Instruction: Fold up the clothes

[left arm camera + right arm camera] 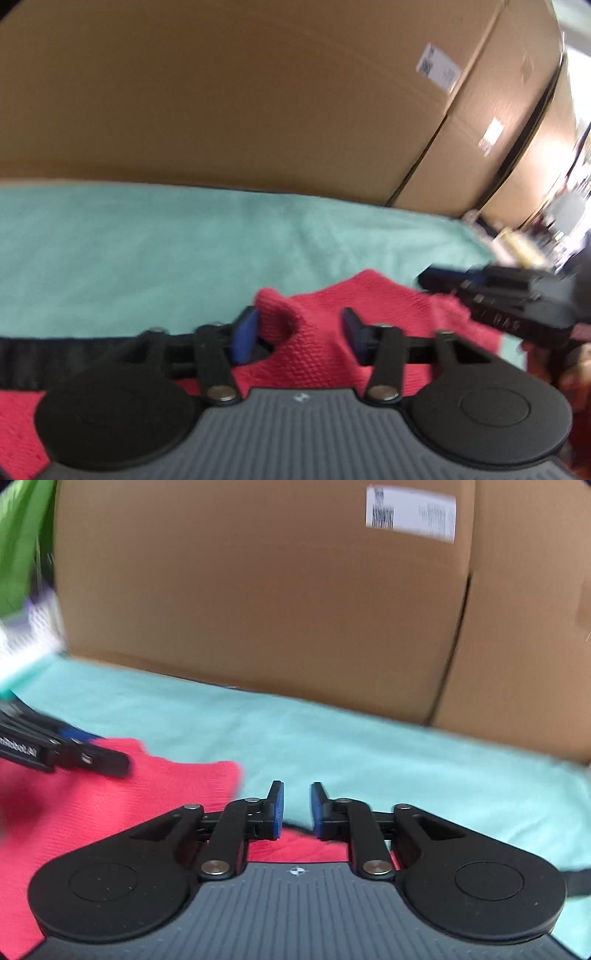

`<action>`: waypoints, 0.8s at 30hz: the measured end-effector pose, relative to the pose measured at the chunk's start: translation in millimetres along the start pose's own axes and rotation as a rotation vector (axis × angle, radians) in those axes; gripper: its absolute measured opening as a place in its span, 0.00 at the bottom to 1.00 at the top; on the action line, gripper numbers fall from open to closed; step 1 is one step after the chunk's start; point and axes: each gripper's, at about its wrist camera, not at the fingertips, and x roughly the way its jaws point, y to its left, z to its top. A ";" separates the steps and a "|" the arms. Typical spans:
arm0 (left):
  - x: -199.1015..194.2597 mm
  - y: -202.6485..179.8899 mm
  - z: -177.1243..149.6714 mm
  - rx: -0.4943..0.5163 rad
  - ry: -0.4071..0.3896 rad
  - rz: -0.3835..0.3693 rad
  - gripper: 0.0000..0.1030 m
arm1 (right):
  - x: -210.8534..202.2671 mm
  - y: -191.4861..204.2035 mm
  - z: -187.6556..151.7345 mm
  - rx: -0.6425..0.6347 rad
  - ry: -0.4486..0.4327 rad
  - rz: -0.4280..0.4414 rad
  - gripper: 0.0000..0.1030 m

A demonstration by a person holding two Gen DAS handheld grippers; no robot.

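Nearest the left wrist camera, the left gripper (299, 332) pointed down over a red knit garment (321, 354) with its jaws standing wide apart. A raised fold of the red fabric lay between the blue pads (245, 334), close against the left one, but the pads did not visibly press on it. The garment spread below and to both sides of that gripper, lying on a mint-green cloth (147, 251) that covered the work surface.

In the right wrist view, the right gripper (297, 808) stood at the garment's right edge with its jaws drawn close, a narrow gap left between the blue pads (279, 812). Nothing showed in that gap apart from the mint-green cloth (369, 760) and a strip of the red garment (110, 805) further down. Most of the garment lay to the left of this gripper, where the left gripper (92, 755) hung over it.

Beyond the garment, the green cloth ran bare to its far edge. Behind that edge stood large cardboard boxes (240, 99) bearing white labels (410, 513), blurred past reading.
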 end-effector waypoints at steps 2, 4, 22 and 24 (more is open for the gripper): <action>-9.6 3.3 5.2 -0.005 -0.020 0.004 0.70 | -0.8 -5.1 2.8 0.087 -0.003 0.106 0.22; -14.3 6.0 6.4 0.018 -0.015 0.035 0.75 | 6.5 -4.6 4.7 0.111 0.030 0.169 0.30; -64.1 57.6 -55.2 0.225 0.027 0.319 0.91 | -11.0 8.5 -30.1 0.030 0.052 -0.199 0.29; -70.8 56.5 -60.3 0.261 0.011 0.354 0.90 | -21.0 -3.4 -33.0 0.088 0.037 -0.184 0.31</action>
